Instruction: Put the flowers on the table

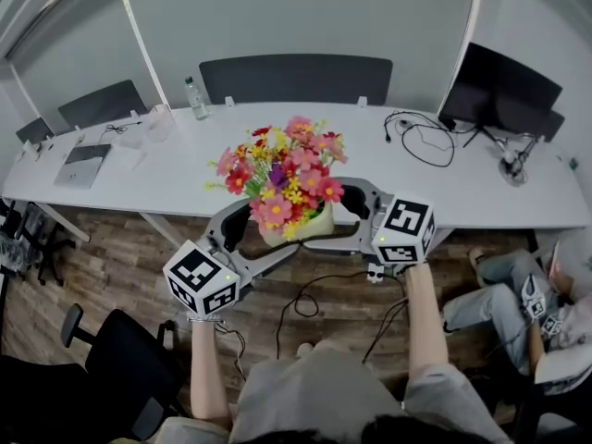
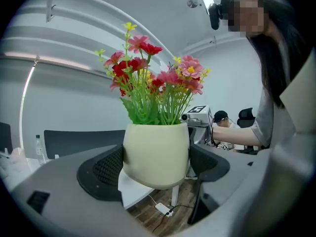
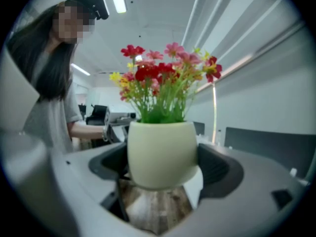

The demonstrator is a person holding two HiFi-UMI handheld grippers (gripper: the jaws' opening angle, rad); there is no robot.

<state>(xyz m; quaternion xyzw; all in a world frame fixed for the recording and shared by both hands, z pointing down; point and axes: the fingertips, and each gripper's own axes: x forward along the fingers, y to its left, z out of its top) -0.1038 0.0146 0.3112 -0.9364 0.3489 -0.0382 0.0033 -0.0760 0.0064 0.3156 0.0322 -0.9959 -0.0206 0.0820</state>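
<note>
A cream pot [image 1: 298, 226] of pink, red and yellow flowers [image 1: 287, 176] hangs in the air at the front edge of the white table [image 1: 139, 188], partly over the wooden floor. Both grippers hold it from opposite sides. My left gripper [image 1: 264, 237] is shut on the pot [image 2: 156, 154], with its dark pads pressed to both flanks. My right gripper [image 1: 335, 220] is shut on the same pot [image 3: 162, 152] from the other side. The flowers [image 2: 158, 83] stand upright above the rim, as the right gripper view's flowers [image 3: 165, 75] also show.
On the table are a water bottle [image 1: 195, 98], a laptop [image 1: 83, 165], loose cables [image 1: 421, 141] and a monitor [image 1: 499, 86]. Dark chairs stand behind the table. A black office chair [image 1: 120, 359] is at lower left. A seated person [image 1: 518, 294] is at right.
</note>
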